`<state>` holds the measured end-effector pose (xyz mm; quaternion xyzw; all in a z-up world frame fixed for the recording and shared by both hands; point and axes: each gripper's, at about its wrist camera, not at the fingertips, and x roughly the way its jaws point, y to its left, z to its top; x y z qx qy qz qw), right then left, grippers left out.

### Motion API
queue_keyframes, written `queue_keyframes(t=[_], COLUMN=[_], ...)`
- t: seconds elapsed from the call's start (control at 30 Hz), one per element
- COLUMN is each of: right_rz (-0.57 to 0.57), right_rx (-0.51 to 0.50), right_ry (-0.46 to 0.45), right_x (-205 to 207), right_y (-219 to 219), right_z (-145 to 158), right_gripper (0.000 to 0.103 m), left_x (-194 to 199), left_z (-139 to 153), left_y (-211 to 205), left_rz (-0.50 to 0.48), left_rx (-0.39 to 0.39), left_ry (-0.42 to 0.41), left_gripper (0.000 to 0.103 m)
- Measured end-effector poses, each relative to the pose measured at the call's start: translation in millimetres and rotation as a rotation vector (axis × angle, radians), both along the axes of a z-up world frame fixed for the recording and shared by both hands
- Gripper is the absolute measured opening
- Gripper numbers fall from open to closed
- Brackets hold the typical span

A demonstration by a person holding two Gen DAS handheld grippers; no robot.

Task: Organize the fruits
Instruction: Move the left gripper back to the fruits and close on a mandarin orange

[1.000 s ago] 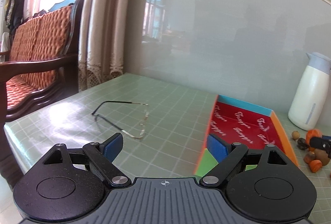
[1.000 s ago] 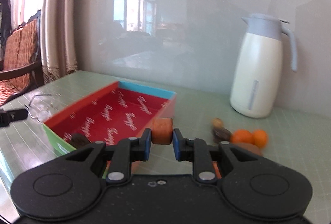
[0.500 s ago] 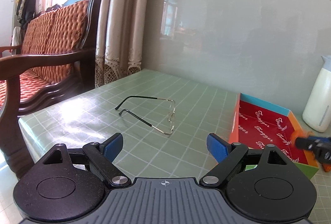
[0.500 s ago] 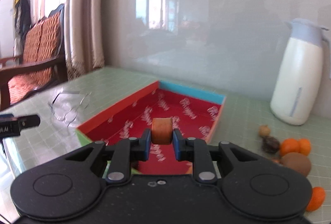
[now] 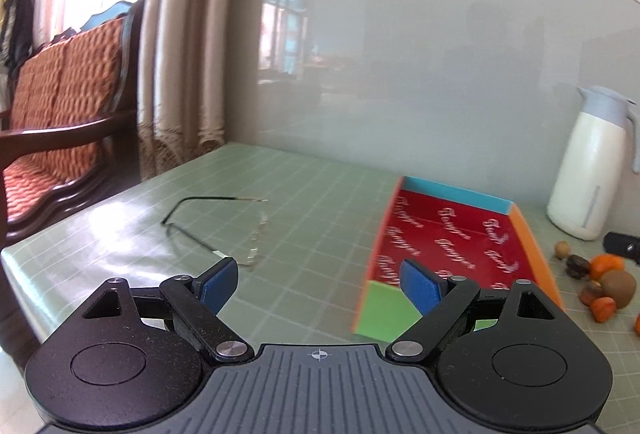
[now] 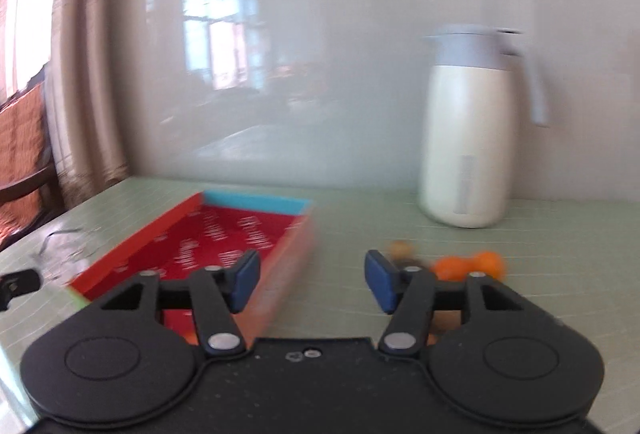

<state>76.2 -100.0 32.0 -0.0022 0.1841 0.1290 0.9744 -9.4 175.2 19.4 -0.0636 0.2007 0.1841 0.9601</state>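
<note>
The right hand-held gripper [image 6: 312, 280] is spread wide with nothing between its blue pads [image 6: 244, 280]; just past its left finger lies the red-lined box [image 6: 224, 240], its near right wall blurred; a sliver of orange shows inside the box behind that finger's linkage, too hidden to name; ahead and to the right, close behind the right finger, sit the oranges [image 6: 466, 266] and a small brown nut [image 6: 398, 246], all smeared by motion; a white thermos jug [image 6: 470, 137] stands farther back by the glossy wall.

The left hand-held gripper [image 5: 318, 284] is likewise wide open and empty, hovering over the green tiled counter [image 5: 312, 201]; a pair of thin-framed glasses [image 5: 224, 230] lies just beyond its left finger; the box sits behind its right finger, green end wall nearest; well off to the right, beside the box, the loose fruit is clustered on the counter, a kiwi [image 5: 619, 288] among orange pieces and dark nuts, near the jug's foot.
</note>
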Motion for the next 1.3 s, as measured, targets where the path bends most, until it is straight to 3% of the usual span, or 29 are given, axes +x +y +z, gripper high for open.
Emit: queue_keyframes(t=[0.1, 0.17, 0.23, 0.73, 1.3], right_rz=[-0.071, -0.12, -0.155, -0.341, -0.479], right_rx=[0.018, 0.034, 0.062, 0.112, 0.126], right_ry=[-0.002, -0.002, 0.002, -0.013, -0.002], right_x=[2.9, 2.7, 1.9, -14.9, -37.5], right_y=[-31.2, -50.4, -69.1, -153.9, -237.0], right_z=[1.6, 1.3, 0.4, -1.5, -8.7], right_gripper=[0.065, 0.075, 0.086, 0.088, 0.088], left_x=[2.4, 5.3, 6.5, 23.3, 58.0], left_z=[0.9, 1.3, 2.1, 6.0, -10.6], left_y=[-11.7, -17.8, -24.0, -82.0, -224.4], left_rz=[-0.02, -0.031, -0.033, -0.138, -0.428], left_rx=[0.004, 0.006, 0.012, 0.03, 0.066], left_ry=[0.001, 0.005, 0.005, -0.01, 0.017], left_gripper=[0.088, 0.089, 0.1, 0.103, 0.103])
